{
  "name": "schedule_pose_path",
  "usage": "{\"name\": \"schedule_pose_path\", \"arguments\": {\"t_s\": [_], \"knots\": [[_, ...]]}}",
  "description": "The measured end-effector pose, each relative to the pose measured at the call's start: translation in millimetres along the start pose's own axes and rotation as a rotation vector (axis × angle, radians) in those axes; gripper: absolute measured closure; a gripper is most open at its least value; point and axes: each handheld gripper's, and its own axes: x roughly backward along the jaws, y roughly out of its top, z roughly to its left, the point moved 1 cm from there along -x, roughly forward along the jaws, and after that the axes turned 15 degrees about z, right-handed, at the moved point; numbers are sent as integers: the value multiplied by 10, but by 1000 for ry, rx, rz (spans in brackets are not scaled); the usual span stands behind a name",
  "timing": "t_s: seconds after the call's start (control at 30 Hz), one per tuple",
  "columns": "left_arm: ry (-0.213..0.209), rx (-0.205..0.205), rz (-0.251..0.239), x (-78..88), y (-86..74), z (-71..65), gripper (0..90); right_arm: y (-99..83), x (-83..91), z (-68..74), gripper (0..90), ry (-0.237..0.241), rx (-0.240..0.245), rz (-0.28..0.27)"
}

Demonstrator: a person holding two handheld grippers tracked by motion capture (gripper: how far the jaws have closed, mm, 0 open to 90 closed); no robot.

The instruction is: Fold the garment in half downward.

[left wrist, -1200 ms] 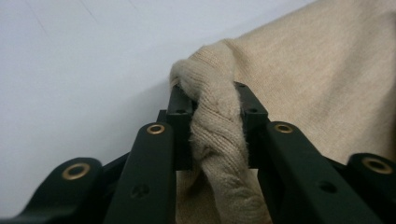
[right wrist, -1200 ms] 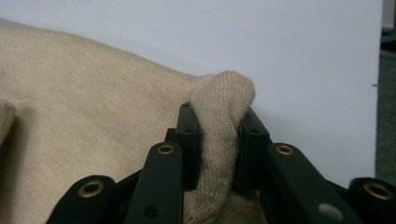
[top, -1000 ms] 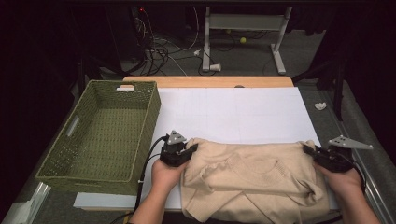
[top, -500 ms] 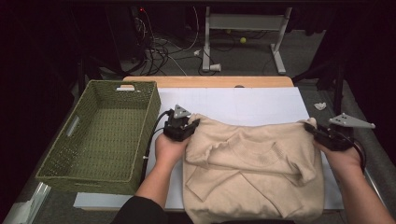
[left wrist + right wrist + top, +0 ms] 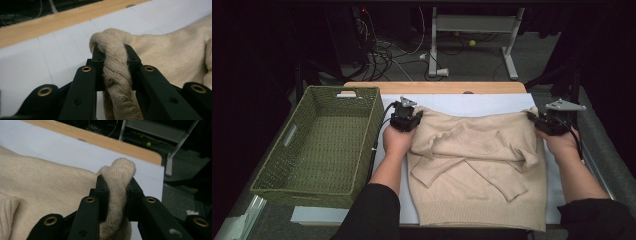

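Grippers: 2, left gripper (image 5: 406, 120) & right gripper (image 5: 552, 123), clamp 1 sweater (image 5: 477, 170); 1 basket (image 5: 319, 145).

Both forearms are stretched forward from the near edge. The left gripper (image 5: 406, 120) is held ahead of the left hand (image 5: 396, 141), its jaws clamped. The right gripper (image 5: 548, 122) is likewise clamped, carried by the right hand (image 5: 562, 142).

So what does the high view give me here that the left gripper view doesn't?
High view: the green woven basket left of the white sheet, the right gripper clamping the far right corner of the beige knitted sweater, and both sleeves folded across its front. Left gripper view: the bunched knit pinched tight between the left gripper pads. Both: the sweater, white sheet and wooden table edge.
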Motion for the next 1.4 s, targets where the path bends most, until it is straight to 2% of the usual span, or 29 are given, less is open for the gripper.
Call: {"name": "schedule_pose_path", "arguments": {"t_s": [0.17,0.27,0.33,0.37,0.4,0.43,0.47,0.53,0.6,0.67,0.7,0.77,0.9,0.97,1.03,1.1,1.2,1.27,1.3,1.33,1.4], "knots": [[29,-9,-22,-16,172,34,724,241,-22,-31,771,-48,22,-3],[33,23,-30,-90,203,60,715,350,-67,-83,767,-60,5,-2],[11,56,-16,-148,193,58,683,375,-134,-114,732,-46,-11,36],[1,75,12,-176,184,49,632,373,-171,-129,672,-25,-28,59],[1,75,12,-176,184,49,536,356,-212,-137,597,-9,-44,88],[5,90,34,-185,175,40,419,331,-237,-135,538,-4,-48,101],[1,104,49,-189,165,38,419,331,-237,-135,538,-4,-48,101],[-25,127,79,-171,136,45,289,261,-259,-126,442,7,-62,113],[-26,127,73,-104,77,21,235,175,-221,-106,409,27,-73,100],[-68,139,90,-48,15,-9,193,101,-159,-68,386,35,-70,102],[-89,133,108,-4,-33,-39,164,58,-119,-48,381,47,-69,96],[-108,114,99,80,-148,-113,158,-40,-7,-2,384,66,-74,77],[-202,88,82,212,-406,-235,202,-227,230,88,413,101,-66,32],[-235,80,91,234,-507,-296,208,-332,360,157,424,100,-31,17],[-251,66,90,251,-555,-332,207,-443,447,223,427,130,-21,8],[-259,45,75,292,-609,-388,204,-491,459,254,425,139,-16,11],[-264,21,49,366,-655,-471,191,-608,430,328,421,164,-8,34],[-263,-10,56,372,-667,-534,194,-659,382,377,422,178,-5,48],[-255,-13,76,351,-667,-546,194,-673,361,401,425,179,-1,59],[-266,-2,82,325,-666,-545,193,-684,341,424,421,181,3,76],[-253,-6,72,301,-659,-553,194,-695,348,461,422,194,4,78]]}}
